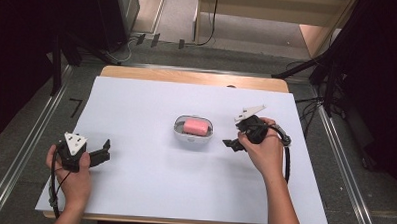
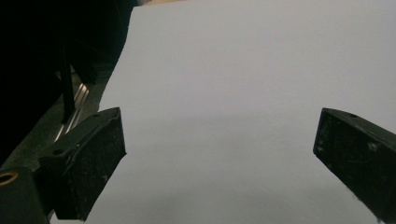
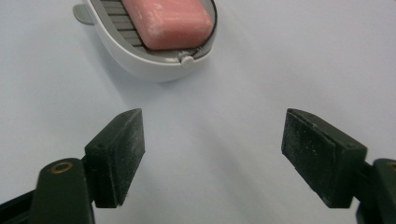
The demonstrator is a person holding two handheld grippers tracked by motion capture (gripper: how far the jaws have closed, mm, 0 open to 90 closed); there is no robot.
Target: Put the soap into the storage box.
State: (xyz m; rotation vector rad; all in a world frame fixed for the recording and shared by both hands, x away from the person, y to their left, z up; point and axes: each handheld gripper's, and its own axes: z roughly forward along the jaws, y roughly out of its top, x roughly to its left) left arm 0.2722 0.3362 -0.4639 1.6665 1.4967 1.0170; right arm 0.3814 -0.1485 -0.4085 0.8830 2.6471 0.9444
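Note:
A pink bar of soap [image 1: 195, 126] [image 3: 170, 22] lies in a white soap dish [image 1: 182, 134] [image 3: 140, 65] at the middle of the white sheet. My right gripper [image 1: 231, 143] [image 3: 212, 149] sits just right of the dish, pointing at it, jaws open with nothing between them. The dish lies a short way beyond its fingertips in the right gripper view. My left gripper [image 1: 104, 149] [image 2: 219, 154] rests near the sheet's front left, open and empty, well away from the dish.
The white sheet [image 1: 149, 180] covers most of the wooden table [image 1: 187, 76]. Metal rails [image 1: 30, 146] run along both sides. Dark stands and cables [image 1: 328, 71] stand beyond the far corners.

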